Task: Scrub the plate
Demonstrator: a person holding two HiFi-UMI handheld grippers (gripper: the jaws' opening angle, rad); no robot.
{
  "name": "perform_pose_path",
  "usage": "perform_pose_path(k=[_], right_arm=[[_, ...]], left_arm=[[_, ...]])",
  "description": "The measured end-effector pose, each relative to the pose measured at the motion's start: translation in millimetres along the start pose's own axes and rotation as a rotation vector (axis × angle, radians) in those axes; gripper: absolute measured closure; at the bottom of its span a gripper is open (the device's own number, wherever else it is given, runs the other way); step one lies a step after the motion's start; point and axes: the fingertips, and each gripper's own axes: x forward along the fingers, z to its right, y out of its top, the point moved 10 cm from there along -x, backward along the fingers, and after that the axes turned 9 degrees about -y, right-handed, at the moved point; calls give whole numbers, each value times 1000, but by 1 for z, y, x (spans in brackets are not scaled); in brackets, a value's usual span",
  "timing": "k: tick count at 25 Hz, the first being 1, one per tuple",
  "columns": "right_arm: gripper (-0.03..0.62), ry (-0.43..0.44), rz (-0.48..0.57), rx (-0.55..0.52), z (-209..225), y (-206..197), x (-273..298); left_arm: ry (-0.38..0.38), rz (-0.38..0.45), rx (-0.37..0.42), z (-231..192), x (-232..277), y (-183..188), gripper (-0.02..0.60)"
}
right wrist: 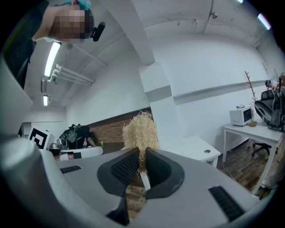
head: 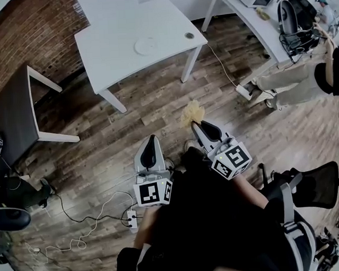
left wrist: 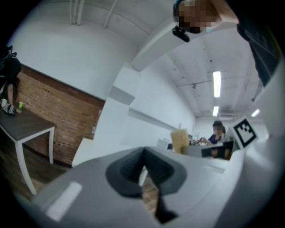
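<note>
A white plate [head: 147,46] lies on the white table [head: 111,32] ahead of me, far from both grippers. My right gripper [head: 197,124] is held over the wooden floor and is shut on a tan straw-like scrubber [head: 191,112]. In the right gripper view the scrubber [right wrist: 140,132] sticks up from between the closed jaws of the right gripper [right wrist: 141,165]. My left gripper [head: 152,139] is beside it, jaws together with nothing in them. In the left gripper view the left gripper [left wrist: 143,168] points at the white table [left wrist: 95,147], and the scrubber [left wrist: 180,140] shows to the right.
A dark table [head: 11,116] stands at the left by the brick wall. A long white desk [head: 248,18] with clutter runs along the right, and a person [head: 326,74] sits there. A black office chair [head: 313,183] is at my right. Cables and a power strip [head: 131,218] lie on the floor.
</note>
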Motion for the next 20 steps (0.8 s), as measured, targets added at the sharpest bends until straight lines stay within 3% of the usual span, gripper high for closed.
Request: perform_pose_path(k=[10, 20], right_arm=[[553, 27, -1, 3, 18, 6, 58], [553, 50, -15, 35, 83, 23, 134]], left_arm=[[35, -34, -6, -32, 36, -1, 578], [49, -54, 13, -60, 130, 13, 578]])
